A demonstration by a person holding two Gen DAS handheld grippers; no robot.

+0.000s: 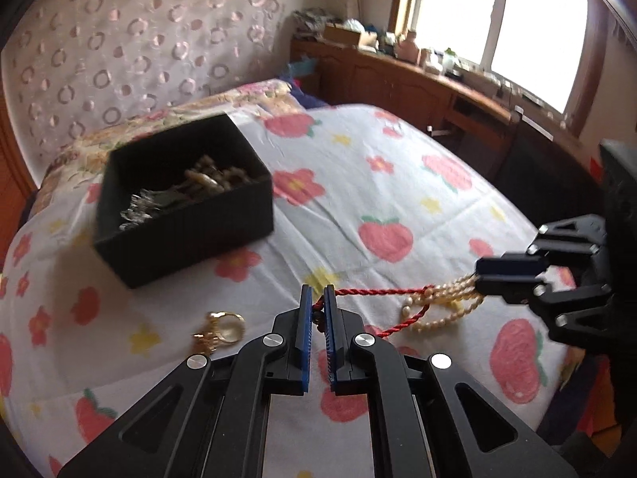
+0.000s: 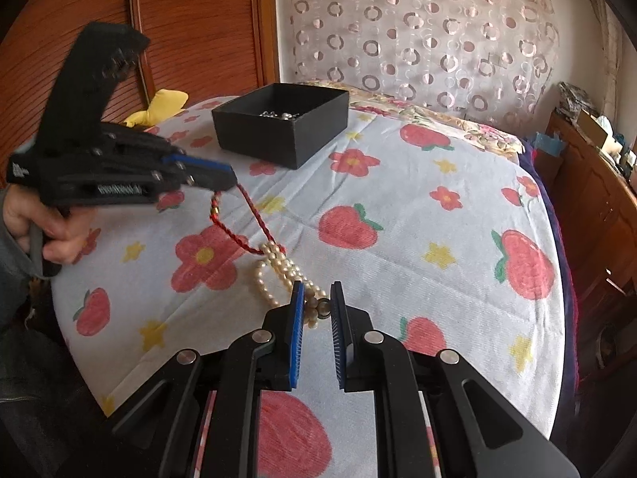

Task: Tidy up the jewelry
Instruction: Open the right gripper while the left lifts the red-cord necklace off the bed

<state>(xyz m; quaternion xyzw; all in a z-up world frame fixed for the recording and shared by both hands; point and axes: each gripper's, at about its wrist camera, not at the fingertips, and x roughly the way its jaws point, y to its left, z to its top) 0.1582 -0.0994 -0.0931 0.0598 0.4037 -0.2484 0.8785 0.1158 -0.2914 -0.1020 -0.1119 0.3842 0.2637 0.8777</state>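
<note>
The bed covered in a white sheet printed with red strawberries and flowers [image 2: 398, 183] fills both views. On it, toward the circle-patterned curtain [image 2: 418, 32], stands the open black rectangular cardboard box [image 1: 183, 199], already holding a heap of silvery and pale jewelry [image 1: 187, 191]. Beside it on the sheet, just left of the left gripper, lies a gold ring-shaped piece [image 1: 223, 328], not yet put away.

The left gripper [image 1: 317, 298] is clamped on the red twisted cord [image 1: 378, 291]; the right gripper [image 2: 316, 296] is pinched onto the bunch of cream pearl strands [image 2: 278, 263], its pads narrowed around the beads with a small gap showing. The 2 pieces are tangled where cord meets pearls, and together they hang as 1 line between the 2 grippers, low over the sheet; whether the slack loops touch it I cannot tell.

That line's long axis runs gripper to gripper, so a pull apart would likely tighten the tangle unless 1 end is slackened. The box lies forward and left of both, nearer the left gripper, which looks better placed to carry its piece there.

A small white label on the left gripper's body [image 2: 99, 189] is too blurred to read
</note>
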